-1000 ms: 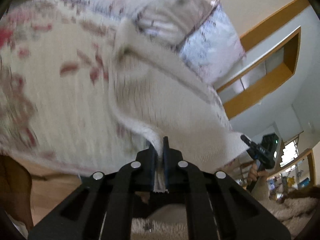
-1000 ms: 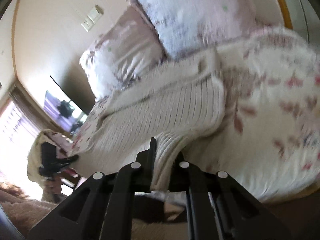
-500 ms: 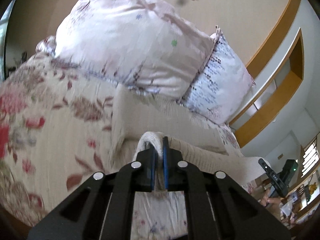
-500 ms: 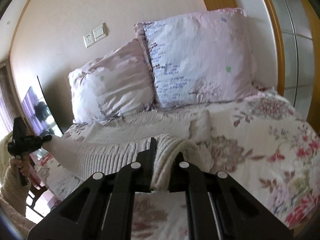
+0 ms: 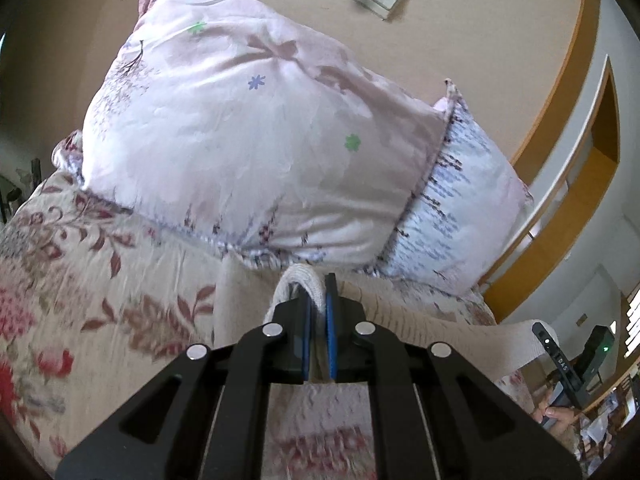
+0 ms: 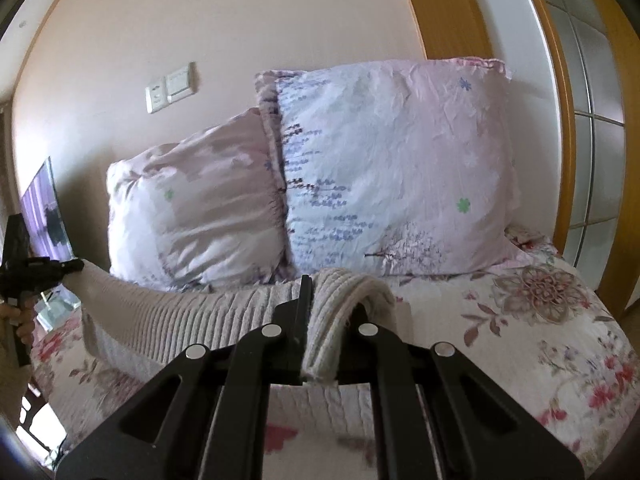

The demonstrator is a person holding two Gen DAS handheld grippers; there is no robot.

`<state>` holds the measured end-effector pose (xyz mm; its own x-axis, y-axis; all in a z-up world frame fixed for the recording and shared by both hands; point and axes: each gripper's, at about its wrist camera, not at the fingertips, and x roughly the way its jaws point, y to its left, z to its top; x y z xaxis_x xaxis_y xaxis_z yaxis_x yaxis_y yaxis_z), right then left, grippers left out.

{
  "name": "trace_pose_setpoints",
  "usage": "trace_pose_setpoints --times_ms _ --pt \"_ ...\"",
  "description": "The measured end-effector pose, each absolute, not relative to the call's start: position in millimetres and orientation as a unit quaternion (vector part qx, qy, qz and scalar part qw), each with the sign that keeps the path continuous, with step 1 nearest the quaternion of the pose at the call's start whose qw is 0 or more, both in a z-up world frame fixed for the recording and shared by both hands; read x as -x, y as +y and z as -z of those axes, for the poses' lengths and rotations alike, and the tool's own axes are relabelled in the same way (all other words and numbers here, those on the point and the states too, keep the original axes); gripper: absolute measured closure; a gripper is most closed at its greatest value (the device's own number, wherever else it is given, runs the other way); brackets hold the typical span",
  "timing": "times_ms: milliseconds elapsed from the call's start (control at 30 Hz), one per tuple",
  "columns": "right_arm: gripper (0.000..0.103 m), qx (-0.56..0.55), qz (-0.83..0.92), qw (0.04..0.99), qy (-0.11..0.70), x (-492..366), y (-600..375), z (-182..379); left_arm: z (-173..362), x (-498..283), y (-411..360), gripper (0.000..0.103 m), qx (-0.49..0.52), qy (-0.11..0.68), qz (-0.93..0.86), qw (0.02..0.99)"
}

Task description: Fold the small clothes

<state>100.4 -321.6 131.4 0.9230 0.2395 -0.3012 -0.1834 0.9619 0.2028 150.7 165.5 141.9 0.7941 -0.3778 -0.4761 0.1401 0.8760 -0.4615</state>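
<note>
A cream ribbed knit garment (image 6: 224,316) hangs stretched above the floral bedspread (image 6: 532,320), held at two corners. My left gripper (image 5: 318,300) is shut on one folded edge of the garment (image 5: 298,276); it also shows at the left of the right wrist view (image 6: 78,266). My right gripper (image 6: 328,308) is shut on the other folded edge; it shows at the right of the left wrist view (image 5: 538,330). The garment (image 5: 460,340) spans between the two grippers.
Two pink and white pillows (image 6: 384,176) (image 5: 256,152) lean on the wall at the head of the bed. A wooden-framed wardrobe (image 6: 592,128) stands right of the bed. A wall socket and switch (image 6: 170,88) sit above the pillows.
Both grippers have lifted and carried the garment's held edge toward the pillows, and the views have tilted up from the bedspread to the pillows and wall. The grips have not changed.
</note>
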Motion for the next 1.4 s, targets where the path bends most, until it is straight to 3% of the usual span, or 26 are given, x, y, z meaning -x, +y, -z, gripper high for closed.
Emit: trace_pose_setpoints --times_ms 167,600,667,700,733,767,833,900,1200,1400 --pt "0.095 -0.096 -0.094 0.974 0.183 -146.3 -319.4 -115.5 -121.0 -191.5 163.6 0.097 0.22 0.295 0.124 0.921" --pt "0.095 -0.197 -0.065 0.917 0.34 -243.5 -329.7 -30.9 -25.7 -271.4 167.4 0.096 0.284 0.389 0.08 0.873" --pt "0.088 -0.215 -0.063 0.91 0.348 -249.9 -331.8 -30.9 -23.6 -273.6 168.5 0.094 0.297 0.393 0.081 0.866" --pt "0.085 -0.224 -0.065 0.907 0.351 -253.6 -332.6 -31.6 -23.9 -275.2 169.7 0.088 0.306 0.395 0.082 0.862" --pt "0.074 -0.237 -0.068 0.902 0.354 -258.5 -333.8 -32.5 -25.0 -276.7 169.3 0.078 0.313 0.396 0.086 0.859" --pt "0.063 -0.25 -0.073 0.899 0.352 -262.6 -335.4 -34.8 -26.7 -277.2 168.6 0.074 0.321 0.395 0.092 0.856" --pt "0.053 -0.268 -0.08 0.898 0.339 -266.9 -337.6 -42.8 -31.9 -277.3 167.6 0.055 0.335 0.384 0.097 0.855" --pt "0.049 -0.271 -0.079 0.904 0.32 -263.4 -337.7 -53.4 -42.1 -272.9 167.1 0.046 0.333 0.368 0.095 0.863" --pt "0.049 -0.232 -0.064 0.922 0.303 -223.0 -352.3 -73.5 -71.5 -233.3 173.8 0.045 0.265 0.348 0.086 0.895" --pt "0.06 -0.204 -0.055 0.914 0.346 -200.5 -361.5 -47.8 -64.2 -210.9 168.3 0.053 0.208 0.37 0.072 0.903"
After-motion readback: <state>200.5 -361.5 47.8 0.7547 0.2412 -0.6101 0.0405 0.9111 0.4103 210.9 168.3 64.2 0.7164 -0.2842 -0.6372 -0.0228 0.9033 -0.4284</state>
